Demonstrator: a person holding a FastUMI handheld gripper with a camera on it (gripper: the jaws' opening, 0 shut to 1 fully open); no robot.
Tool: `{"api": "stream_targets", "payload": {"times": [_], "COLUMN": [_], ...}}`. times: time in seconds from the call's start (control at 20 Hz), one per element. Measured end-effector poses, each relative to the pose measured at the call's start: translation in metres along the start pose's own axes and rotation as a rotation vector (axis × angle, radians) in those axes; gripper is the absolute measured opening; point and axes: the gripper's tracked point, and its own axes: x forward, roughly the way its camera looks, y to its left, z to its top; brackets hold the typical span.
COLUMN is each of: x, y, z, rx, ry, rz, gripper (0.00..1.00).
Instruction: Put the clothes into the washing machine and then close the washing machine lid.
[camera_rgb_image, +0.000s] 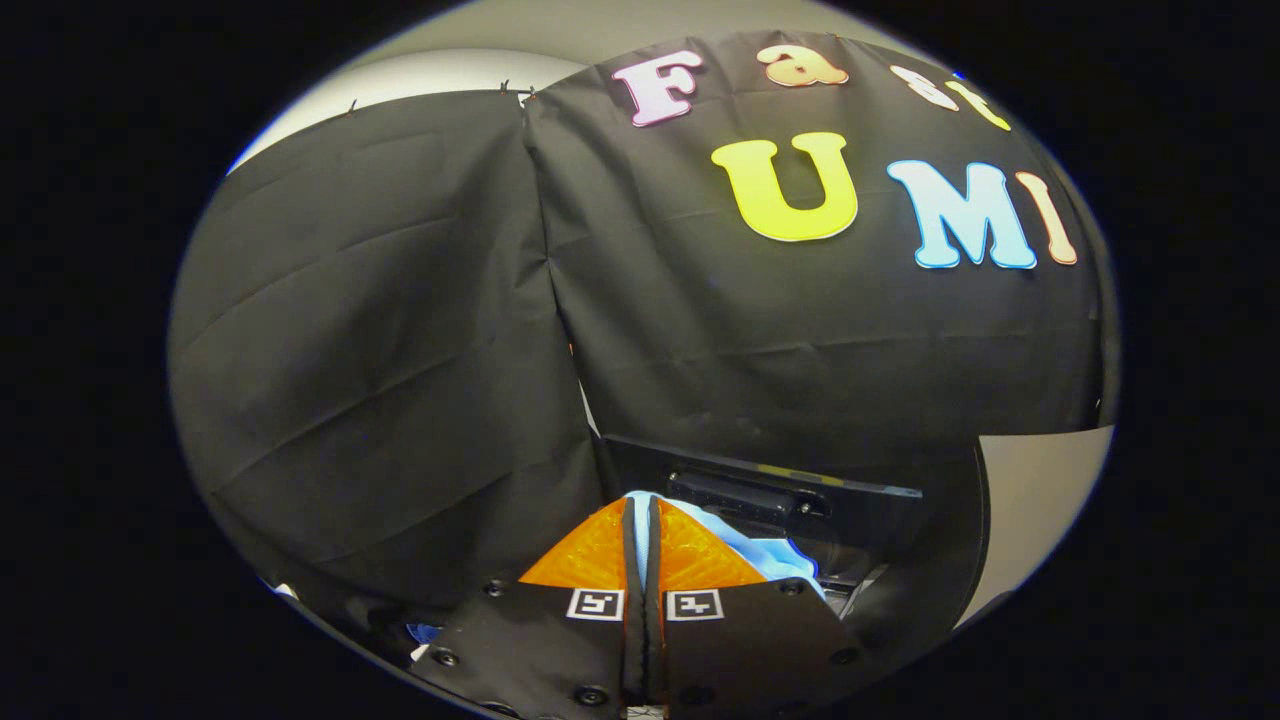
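My gripper (641, 508) has its two orange fingers (590, 555) pressed almost together, with a thin strip of light blue cloth between them. More of this light blue garment (765, 552) bulges out just to the right of the fingers and hangs below them. Just beyond the fingertips stands the washing machine's dark lid (760, 482), raised, with a recessed handle bar on it. The machine's drum is hidden behind the fingers and the cloth.
Black cloth walls (400, 350) close off the space ahead and to the left. A pale wall (1040, 480) shows past the lid on the right. A bit of blue fabric (424, 632) peeks out low on the left beside the gripper body.
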Motion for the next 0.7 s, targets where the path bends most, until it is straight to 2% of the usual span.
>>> {"api": "stream_targets", "payload": {"times": [0.7], "x": [0.058], "y": [-0.01], "z": [-0.106], "rx": [0.003], "ry": [0.161], "rz": [-0.047], "gripper": [0.02]}}
